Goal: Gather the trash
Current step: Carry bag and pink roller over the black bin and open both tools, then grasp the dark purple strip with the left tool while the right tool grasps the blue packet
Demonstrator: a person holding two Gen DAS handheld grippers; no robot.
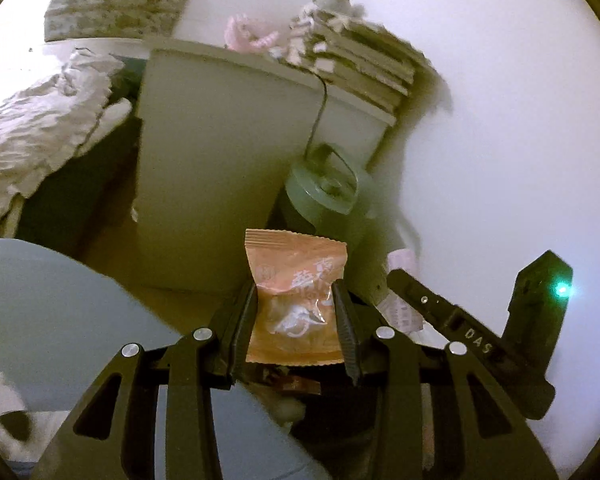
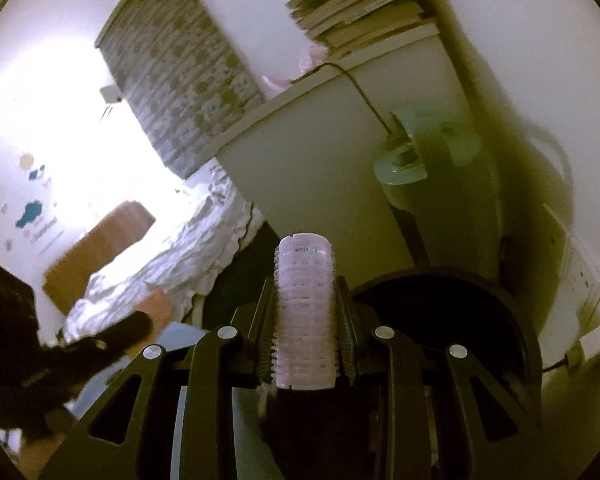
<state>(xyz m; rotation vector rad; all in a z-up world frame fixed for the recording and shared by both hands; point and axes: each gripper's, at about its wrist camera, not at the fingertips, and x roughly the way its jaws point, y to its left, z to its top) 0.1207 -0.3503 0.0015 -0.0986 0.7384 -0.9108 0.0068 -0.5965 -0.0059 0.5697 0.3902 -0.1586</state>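
My left gripper (image 1: 296, 292) is shut on an orange snack packet (image 1: 296, 300) with white print, held upright between the pads. The other tool, black with a green light (image 1: 480, 340), shows at the right of that view with a bit of pink beside it. My right gripper (image 2: 305, 296) is shut on a pink ribbed hair roller (image 2: 305, 312), standing on end between the pads. Below and right of it lies the dark round mouth of a black bin (image 2: 440, 312). In the left wrist view, dark shapes lie under the packet.
A white cabinet (image 1: 220, 160) stands ahead with a stack of books (image 1: 364, 68) and a pink item on top; a cable hangs down its side. A green lidded jug (image 1: 328, 192) sits beside it against the white wall. A bed with crumpled white sheets (image 1: 32, 132) lies left.
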